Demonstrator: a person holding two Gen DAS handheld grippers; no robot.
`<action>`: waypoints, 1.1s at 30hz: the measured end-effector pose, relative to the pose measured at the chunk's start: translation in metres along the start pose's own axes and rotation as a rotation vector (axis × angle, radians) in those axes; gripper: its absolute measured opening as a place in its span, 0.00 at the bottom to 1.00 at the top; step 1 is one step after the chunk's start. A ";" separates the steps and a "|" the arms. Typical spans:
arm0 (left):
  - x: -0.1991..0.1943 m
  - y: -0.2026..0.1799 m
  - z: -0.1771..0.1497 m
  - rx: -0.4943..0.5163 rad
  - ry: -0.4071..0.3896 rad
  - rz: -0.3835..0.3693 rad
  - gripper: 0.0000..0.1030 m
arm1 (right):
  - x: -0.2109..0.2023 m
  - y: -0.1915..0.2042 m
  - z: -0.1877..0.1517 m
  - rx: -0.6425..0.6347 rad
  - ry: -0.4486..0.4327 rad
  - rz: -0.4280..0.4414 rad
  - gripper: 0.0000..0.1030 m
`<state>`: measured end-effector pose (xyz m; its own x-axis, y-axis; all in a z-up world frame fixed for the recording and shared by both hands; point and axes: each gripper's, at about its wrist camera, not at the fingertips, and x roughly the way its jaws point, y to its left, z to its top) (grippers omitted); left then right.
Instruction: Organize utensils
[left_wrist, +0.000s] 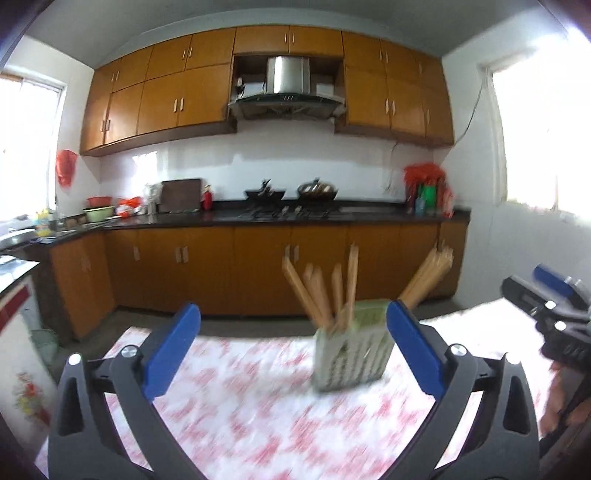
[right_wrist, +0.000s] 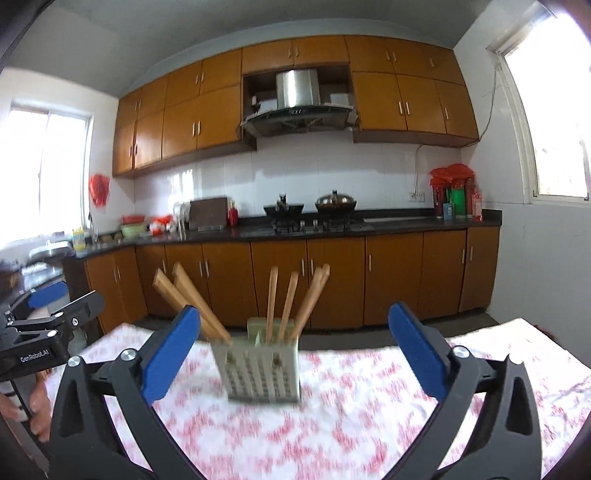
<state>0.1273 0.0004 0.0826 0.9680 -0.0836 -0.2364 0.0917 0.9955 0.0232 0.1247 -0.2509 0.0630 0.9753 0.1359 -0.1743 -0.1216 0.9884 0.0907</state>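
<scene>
Now both spread wide, gripping nothing: left gripper (left_wrist: 293, 354) and right gripper (right_wrist: 294, 356), blue pads (left_wrist: 415, 349) well apart, hovering over the table. Ahead of each, standing on the red-and-white patterned tablecloth (right_wrist: 362, 417), a pale slotted utensil holder (right_wrist: 260, 363), blurred. Sticking up out of it, wooden chopsticks (right_wrist: 286, 304), some near upright, a few leaning far out to one side. Seen from the left wrist, sitting just inside the right-hand pad. Beyond the table, brown kitchen cabinets (right_wrist: 332, 280), a dark countertop (right_wrist: 399, 221), and a range hood (left_wrist: 286, 88).
</scene>
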 end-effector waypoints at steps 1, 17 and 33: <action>-0.005 0.001 -0.011 0.005 0.019 0.008 0.96 | -0.005 0.003 -0.008 -0.011 0.010 -0.019 0.98; -0.043 0.000 -0.091 -0.010 0.124 0.027 0.96 | -0.025 0.010 -0.087 0.044 0.239 -0.044 0.98; -0.041 -0.003 -0.104 -0.007 0.148 0.050 0.96 | -0.034 0.014 -0.098 0.023 0.230 -0.106 0.98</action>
<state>0.0633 0.0052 -0.0089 0.9265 -0.0269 -0.3754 0.0419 0.9986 0.0319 0.0715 -0.2354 -0.0257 0.9142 0.0459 -0.4027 -0.0140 0.9966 0.0817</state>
